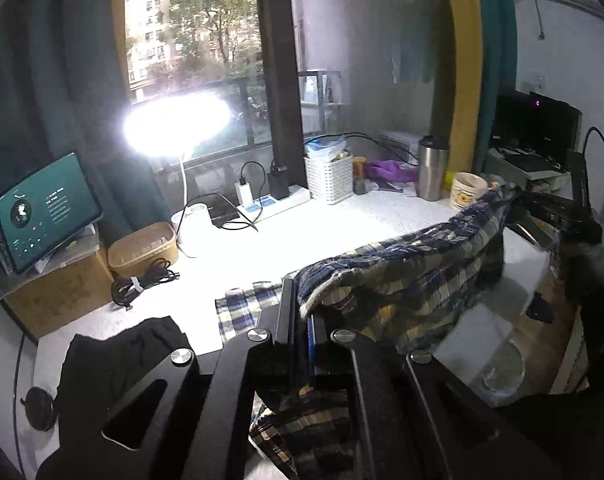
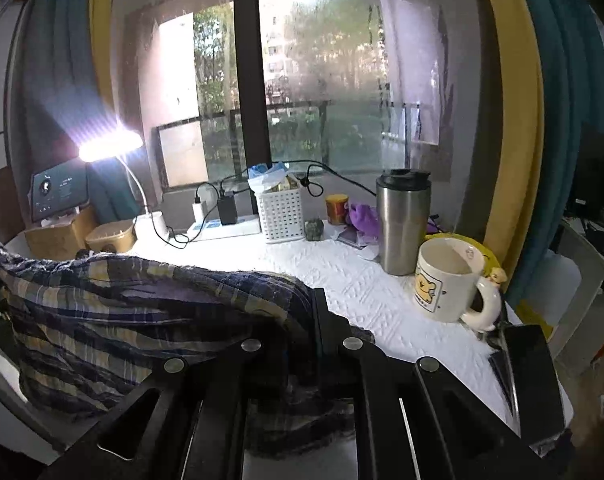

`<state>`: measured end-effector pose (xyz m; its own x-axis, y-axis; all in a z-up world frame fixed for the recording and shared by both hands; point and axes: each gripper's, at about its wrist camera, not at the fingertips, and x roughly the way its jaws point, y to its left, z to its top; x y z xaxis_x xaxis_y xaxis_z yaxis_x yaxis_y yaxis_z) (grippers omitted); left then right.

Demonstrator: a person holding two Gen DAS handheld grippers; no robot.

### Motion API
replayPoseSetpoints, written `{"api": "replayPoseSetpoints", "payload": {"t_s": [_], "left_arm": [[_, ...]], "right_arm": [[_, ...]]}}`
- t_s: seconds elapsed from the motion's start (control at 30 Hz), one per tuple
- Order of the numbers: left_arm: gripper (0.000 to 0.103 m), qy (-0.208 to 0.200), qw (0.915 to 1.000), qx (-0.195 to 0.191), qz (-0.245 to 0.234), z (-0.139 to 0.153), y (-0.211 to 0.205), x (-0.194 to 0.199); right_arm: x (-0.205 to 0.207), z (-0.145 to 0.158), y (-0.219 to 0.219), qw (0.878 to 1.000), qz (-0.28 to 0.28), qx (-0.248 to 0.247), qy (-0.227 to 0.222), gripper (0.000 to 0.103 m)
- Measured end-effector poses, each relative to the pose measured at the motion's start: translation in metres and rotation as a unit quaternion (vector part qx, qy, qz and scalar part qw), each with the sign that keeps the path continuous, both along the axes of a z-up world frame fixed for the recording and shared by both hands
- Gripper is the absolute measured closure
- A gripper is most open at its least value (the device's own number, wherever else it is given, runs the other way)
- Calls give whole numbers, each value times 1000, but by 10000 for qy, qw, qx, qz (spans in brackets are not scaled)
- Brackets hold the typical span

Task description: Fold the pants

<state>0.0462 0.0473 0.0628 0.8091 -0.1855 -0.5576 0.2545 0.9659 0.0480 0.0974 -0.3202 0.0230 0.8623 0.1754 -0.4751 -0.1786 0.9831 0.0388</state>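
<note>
The plaid blue, navy and yellow pants point(image 1: 414, 276) hang stretched in the air between my two grippers above the white table point(image 1: 302, 240). My left gripper point(image 1: 302, 312) is shut on one end of the pants' edge. A part of the pants point(image 1: 242, 308) rests on the table below. My right gripper point(image 2: 318, 320) is shut on the other end of the pants point(image 2: 142, 304), which drape off to the left. In the left wrist view the right gripper point(image 1: 530, 200) shows at the far right, holding the cloth up.
A black garment point(image 1: 118, 360) lies at the table's near left. At the back stand a lit desk lamp point(image 1: 178, 124), a tablet point(image 1: 42, 212), a power strip point(image 1: 274, 200), a white basket point(image 2: 282, 212), a steel tumbler point(image 2: 402, 220) and a mug point(image 2: 450, 284). A coiled cable point(image 1: 142, 284) lies left.
</note>
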Motion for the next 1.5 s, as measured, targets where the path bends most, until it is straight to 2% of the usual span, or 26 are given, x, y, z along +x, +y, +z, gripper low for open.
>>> {"api": "replayPoseSetpoints", "payload": {"t_s": [0.33,0.57,0.93,1.0,1.03,1.07,1.1,1.17,1.33,1.5], "left_arm": [[100,287,9996,7,50,-25,16,71],[100,797,9967,-40,155,-61,29,119],[95,1532,9875,-281,258,-109,49,178],[87,1689,9846,-332,294,-116,52,181],[75,1710,9841,-331,342,-117,55,181],[68,1708,9838,-358,400,-117,58,179],[67,1708,9835,-406,432,-116,62,177],[57,1728,9820,-515,558,-115,72,169],[56,1773,9777,-574,972,-117,96,143],[55,1841,9713,-842,1250,-115,114,111]], "right_arm": [[61,-22,8,9991,-85,25,416,94],[113,-50,23,9961,-110,-96,865,94],[160,-94,38,9858,-236,-341,1626,93],[164,-99,42,9839,-275,-455,1708,93],[165,-100,43,9832,-305,-499,1730,93],[167,-102,43,9825,-323,-534,1753,93],[168,-102,43,9820,-325,-556,1778,93],[168,-103,45,9812,-324,-641,1790,92],[163,-93,50,9817,-443,-809,1666,84],[153,-79,52,9820,-557,-950,1538,77]]}}
